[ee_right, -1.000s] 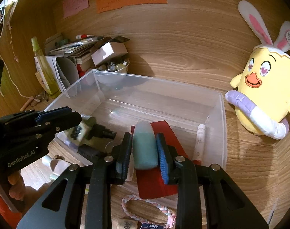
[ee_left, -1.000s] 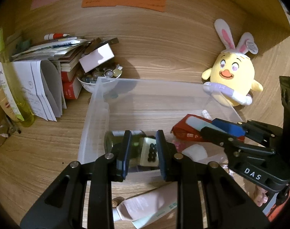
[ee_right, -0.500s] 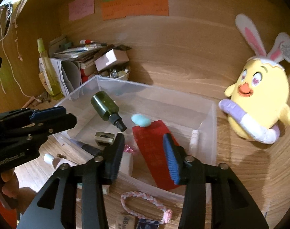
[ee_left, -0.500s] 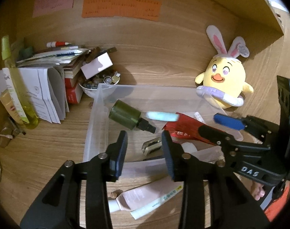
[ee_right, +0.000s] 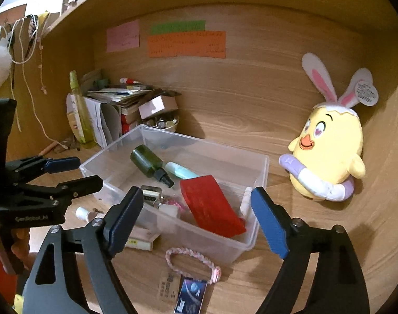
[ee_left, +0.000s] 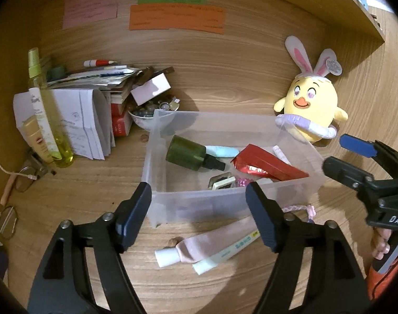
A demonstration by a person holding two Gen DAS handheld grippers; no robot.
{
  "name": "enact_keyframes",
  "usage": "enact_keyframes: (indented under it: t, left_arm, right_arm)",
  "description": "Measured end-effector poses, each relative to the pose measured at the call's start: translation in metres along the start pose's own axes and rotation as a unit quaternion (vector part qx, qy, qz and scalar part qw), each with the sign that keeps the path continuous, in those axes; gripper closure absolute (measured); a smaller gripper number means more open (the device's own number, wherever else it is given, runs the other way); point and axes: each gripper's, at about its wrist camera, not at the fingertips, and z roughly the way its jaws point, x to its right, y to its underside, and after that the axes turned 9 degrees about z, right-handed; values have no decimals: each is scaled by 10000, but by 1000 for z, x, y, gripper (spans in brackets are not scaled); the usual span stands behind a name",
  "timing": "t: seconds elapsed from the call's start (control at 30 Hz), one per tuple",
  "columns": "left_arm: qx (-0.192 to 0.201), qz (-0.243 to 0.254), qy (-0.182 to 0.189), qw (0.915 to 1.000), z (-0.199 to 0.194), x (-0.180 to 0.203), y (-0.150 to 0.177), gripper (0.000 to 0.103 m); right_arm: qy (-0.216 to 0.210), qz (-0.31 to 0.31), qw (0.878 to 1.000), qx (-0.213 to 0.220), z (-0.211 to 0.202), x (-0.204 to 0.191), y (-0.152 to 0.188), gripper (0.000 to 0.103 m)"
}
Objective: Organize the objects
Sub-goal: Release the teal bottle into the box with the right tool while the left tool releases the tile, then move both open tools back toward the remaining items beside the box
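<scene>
2 grippers frame the scene: our left gripper [ee_left: 197, 198] and right gripper [ee_right: 196, 209] both hang short of the near wall of the clear bin [ee_left: 290, 192], jaws spreading wider and nothing between them. We read this as the release step of one sorting round. Inside the bin lie the green bottle [ee_left: 188, 153] on its side toward the back left, the pale blue piece [ee_left: 222, 151] just behind its black cap, the red packet [ee_left: 267, 166] tilted across the right half, a white stick [ee_right: 244, 200] along the right wall, and some small clutter near the front wall that we cannot identify. Outside the bin, on the desk [ee_left: 81, 191], several things are not yet sorted: the pink tube [ee_left: 212, 243] and a pale strip [ee_left: 225, 252] beside it lie just in front of the bin, and in the right wrist view the braided band [ee_right: 192, 260] and a small dark card [ee_right: 191, 298] lie near the bin's front corner. We judge the next move to be a fresh pick from these. It calls for lowering 1 gripper toward the desk, straddling the tube across its width, and closing gently, since a soft tube may flatten or slip. The plush chick [ee_right: 330, 154] stands well apart at the right.
</scene>
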Motion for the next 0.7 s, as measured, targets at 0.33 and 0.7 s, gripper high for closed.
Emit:
enact_keyframes:
  t: [0.33, 0.7]
  left_arm:
    - [-190, -44, -50, 9998, -10, -12, 19, 19]
    - [-745, 48, 46, 9972, 6, -10, 49, 19]
  right_arm:
    - [81, 203, 9997, -113, -17, 18, 20, 17]
    - [237, 705, 9951, -646, -4, 54, 53, 18]
